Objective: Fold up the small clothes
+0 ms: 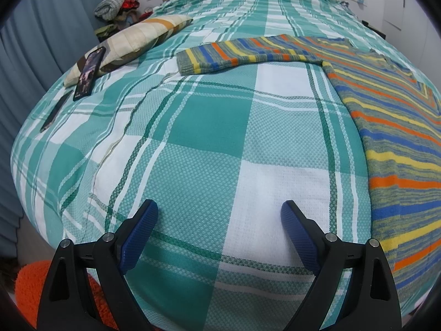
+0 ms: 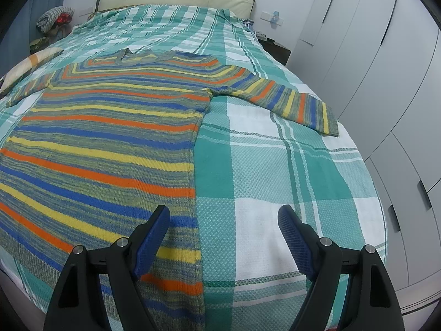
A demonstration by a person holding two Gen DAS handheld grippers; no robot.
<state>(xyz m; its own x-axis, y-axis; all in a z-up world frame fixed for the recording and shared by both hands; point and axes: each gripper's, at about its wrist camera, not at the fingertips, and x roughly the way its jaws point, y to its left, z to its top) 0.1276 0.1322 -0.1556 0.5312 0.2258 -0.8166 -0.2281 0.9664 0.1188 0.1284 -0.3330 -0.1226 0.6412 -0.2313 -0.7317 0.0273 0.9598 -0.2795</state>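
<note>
striped sweater [image 2: 110, 143] flat on bed, sleeves out – both grippers' jaws apart, empty

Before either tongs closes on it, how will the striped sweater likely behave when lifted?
Probably floppy: the striped sweater lies flat, following the plaid bedspread. Its knit looks thick, so likely hefty and grippy. The spread sleeve would probably dangle.

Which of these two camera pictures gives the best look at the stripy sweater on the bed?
The right wrist view. There the striped sweater lies flat with its body, neckline and both sleeves visible. The left wrist view shows only one outstretched sleeve and one side of the body, cut off at the picture's right edge.
</note>
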